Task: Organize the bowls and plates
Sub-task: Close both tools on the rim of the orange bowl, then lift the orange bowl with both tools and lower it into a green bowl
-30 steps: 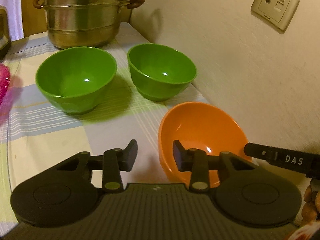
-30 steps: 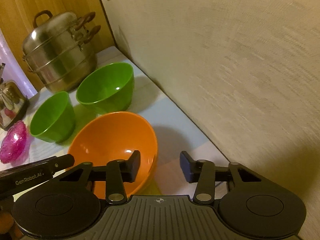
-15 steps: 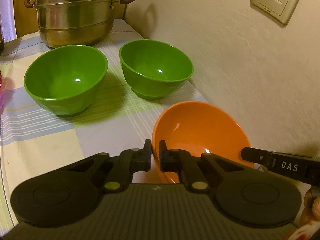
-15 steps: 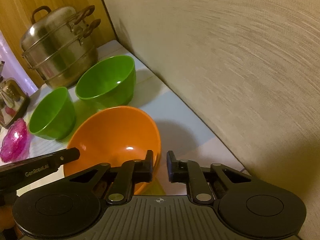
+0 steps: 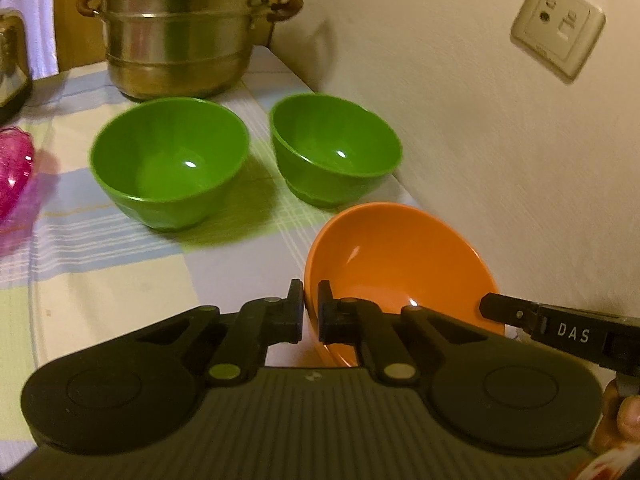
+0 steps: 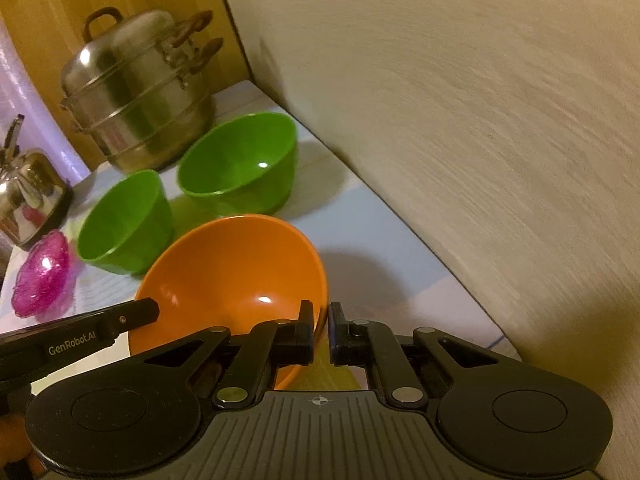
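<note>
Both claws are pinching the orange bowl (image 5: 396, 256) by its rim: the left gripper (image 5: 310, 312) is clamping the near left edge, the right gripper (image 6: 320, 330) the near right edge, each with one finger inside the wall. The bowl is tilting, just beside the wall (image 6: 480, 120). Beyond it two green bowls (image 5: 168, 160) are sitting on the checked cloth (image 5: 120, 264) before a steel steamer (image 5: 176, 28). I'd keep both grips level and matched while lifting, so the slick rim isn't slipping.
</note>
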The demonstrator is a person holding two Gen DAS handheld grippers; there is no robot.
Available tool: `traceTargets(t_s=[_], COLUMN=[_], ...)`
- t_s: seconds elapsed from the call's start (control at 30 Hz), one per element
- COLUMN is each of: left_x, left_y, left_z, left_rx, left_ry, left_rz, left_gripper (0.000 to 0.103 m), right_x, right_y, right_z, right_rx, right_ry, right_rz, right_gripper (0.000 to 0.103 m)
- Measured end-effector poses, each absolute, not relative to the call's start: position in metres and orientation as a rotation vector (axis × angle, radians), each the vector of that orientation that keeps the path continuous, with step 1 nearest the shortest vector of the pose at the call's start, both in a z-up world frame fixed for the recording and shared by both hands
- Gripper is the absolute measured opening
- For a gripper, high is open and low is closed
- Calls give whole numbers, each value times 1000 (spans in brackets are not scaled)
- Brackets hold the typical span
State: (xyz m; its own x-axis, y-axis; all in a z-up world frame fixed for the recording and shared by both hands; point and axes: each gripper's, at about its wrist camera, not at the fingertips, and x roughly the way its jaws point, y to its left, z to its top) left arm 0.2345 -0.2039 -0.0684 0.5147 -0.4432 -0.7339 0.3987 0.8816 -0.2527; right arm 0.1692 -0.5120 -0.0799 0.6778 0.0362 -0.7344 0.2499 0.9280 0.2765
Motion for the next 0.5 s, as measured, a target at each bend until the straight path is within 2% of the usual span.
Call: traceTargets(t_s=[0.5], left_x=[283], left_y=[-141], left_z=[6], left_rx=[-78], left_ry=[788], left_rz=[-378], left_gripper=[5], right_x=[219], right_y=[-446], right_z=[-10], right_rx=[318], right_ry=[725], right_rz=[19], right_gripper=[7])
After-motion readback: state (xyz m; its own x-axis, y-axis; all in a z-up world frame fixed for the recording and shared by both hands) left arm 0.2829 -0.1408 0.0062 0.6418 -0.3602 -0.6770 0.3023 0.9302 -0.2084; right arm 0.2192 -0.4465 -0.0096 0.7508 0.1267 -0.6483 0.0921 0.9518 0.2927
